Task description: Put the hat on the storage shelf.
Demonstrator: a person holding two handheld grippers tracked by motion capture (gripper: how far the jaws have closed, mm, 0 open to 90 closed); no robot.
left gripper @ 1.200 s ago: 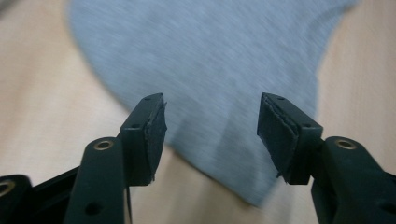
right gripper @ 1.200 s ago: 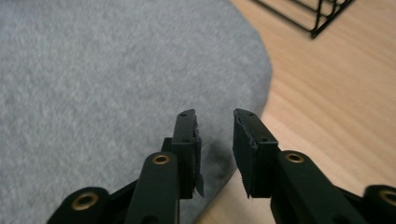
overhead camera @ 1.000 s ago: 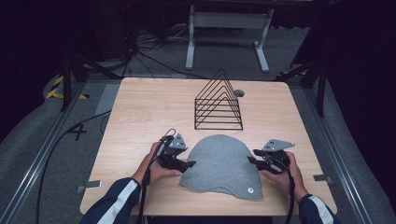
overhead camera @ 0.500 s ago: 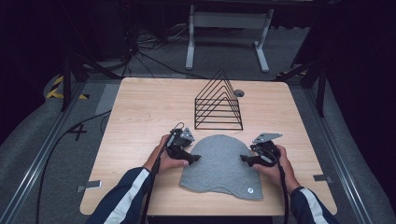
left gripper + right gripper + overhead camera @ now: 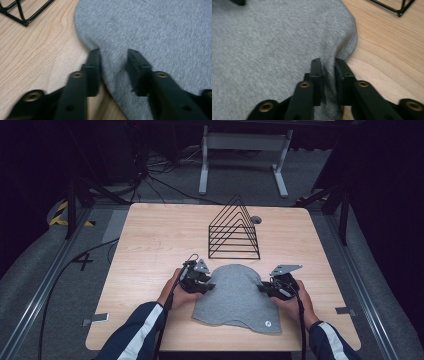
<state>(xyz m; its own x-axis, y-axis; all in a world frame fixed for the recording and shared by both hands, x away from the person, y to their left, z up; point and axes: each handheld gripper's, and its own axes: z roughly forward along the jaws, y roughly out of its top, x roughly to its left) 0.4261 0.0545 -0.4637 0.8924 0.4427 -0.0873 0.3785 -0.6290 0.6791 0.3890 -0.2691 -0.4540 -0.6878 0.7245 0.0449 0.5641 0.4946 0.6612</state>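
The wooden table [image 5: 150,250] is pale, smooth and flat-grained, and near its front edge lies a grey hat [image 5: 235,295], a dome-shaped knitted piece spread flat between the two hands, with a small round tag near its hem. Behind it, apart from the cloth, stands a black wire rack [image 5: 234,231], stiff and triangular. The hat looks light, soft and limp, so it should fold and sag when raised and is best taken by its side edges, where a fold of fabric can be pinched. The left gripper [image 5: 113,60] sits at the hat's left edge; its jaws have just been closing, with the cloth's rim bunched between them, yet a gap shows and the pads do not clearly press on it. The right gripper [image 5: 327,64] has also just been closing, and its jaws stand clenched on a ridge of fabric at the hat's right edge
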